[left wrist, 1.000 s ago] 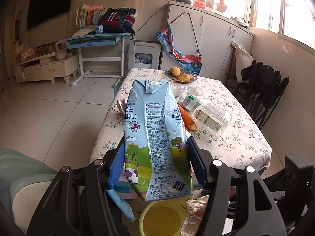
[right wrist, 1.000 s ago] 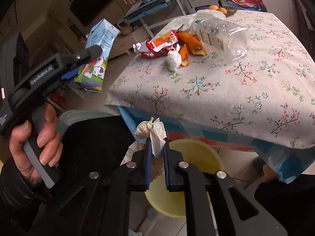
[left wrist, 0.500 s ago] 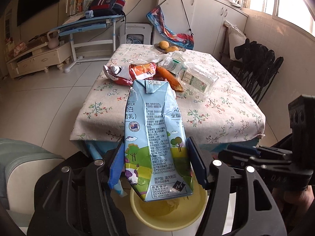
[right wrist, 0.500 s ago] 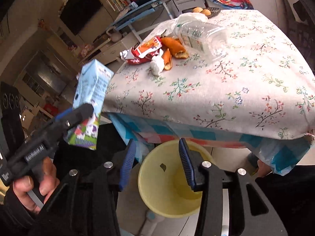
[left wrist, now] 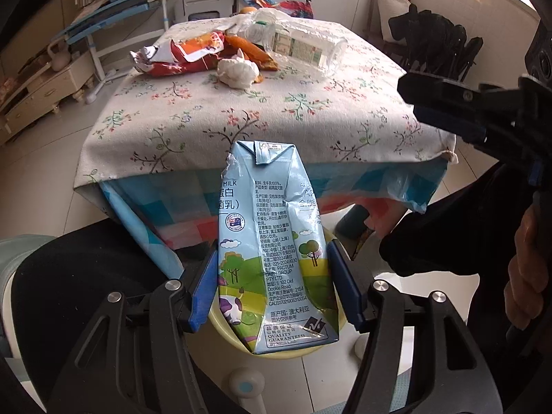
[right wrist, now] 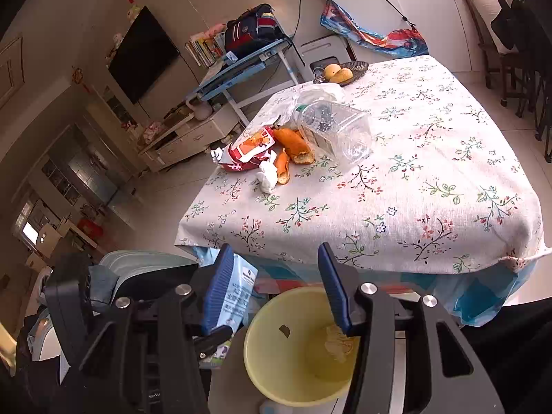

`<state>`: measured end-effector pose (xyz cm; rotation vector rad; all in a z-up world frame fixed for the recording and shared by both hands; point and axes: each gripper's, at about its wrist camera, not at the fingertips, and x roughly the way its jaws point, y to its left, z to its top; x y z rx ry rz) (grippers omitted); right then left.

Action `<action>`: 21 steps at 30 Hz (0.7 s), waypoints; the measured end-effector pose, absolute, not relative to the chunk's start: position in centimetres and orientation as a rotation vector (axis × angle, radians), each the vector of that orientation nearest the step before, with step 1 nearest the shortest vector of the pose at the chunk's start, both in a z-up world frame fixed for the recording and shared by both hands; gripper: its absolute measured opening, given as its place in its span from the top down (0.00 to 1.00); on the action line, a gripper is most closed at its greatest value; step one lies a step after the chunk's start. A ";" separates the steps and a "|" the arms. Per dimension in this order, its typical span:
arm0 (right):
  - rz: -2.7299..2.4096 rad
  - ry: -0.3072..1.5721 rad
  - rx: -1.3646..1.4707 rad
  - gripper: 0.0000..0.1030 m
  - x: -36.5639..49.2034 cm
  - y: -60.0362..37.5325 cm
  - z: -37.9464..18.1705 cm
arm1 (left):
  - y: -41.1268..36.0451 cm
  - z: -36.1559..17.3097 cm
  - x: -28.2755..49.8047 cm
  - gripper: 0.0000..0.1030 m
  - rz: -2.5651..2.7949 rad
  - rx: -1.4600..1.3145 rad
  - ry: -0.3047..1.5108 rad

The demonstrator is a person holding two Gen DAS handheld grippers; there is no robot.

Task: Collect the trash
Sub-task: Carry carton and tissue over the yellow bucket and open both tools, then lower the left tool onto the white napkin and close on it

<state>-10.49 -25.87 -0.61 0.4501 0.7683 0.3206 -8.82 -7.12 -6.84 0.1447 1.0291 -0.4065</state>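
Since the earlier frame, left gripper (left wrist: 272, 284) has sunk, clamped on the milk carton (left wrist: 274, 241) over the yellow bin (right wrist: 300, 348); right gripper (right wrist: 276, 286) has just been opening, empty. Wrappers (right wrist: 246, 153) wait on the surface (right wrist: 414, 189).

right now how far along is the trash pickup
Done: a tissue lies in the yellow bin, and the right hand-held gripper, just opened, is empty. In hand: the left hand-held gripper holds the milk carton over the bin. Left: wrapper, peels, tissue ball, bottle.
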 end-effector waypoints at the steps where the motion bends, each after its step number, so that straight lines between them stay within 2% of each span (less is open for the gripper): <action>1: 0.318 0.763 0.454 0.50 -10.5 -26.0 -0.6 | -7.3 -7.2 -8.8 0.43 -0.410 0.158 1.047; 11: 0.297 0.735 0.480 0.45 -11.1 -27.1 -0.4 | -7.4 -8.1 -8.8 0.41 -0.378 0.192 1.068; 18: 0.286 0.724 0.480 0.45 -11.2 -27.3 -0.4 | -6.4 -6.2 -8.9 0.28 -0.331 0.135 0.932; 21: 0.282 0.721 0.478 0.45 -11.3 -27.3 -0.4 | -5.4 -5.3 -8.7 0.25 -0.299 0.081 0.882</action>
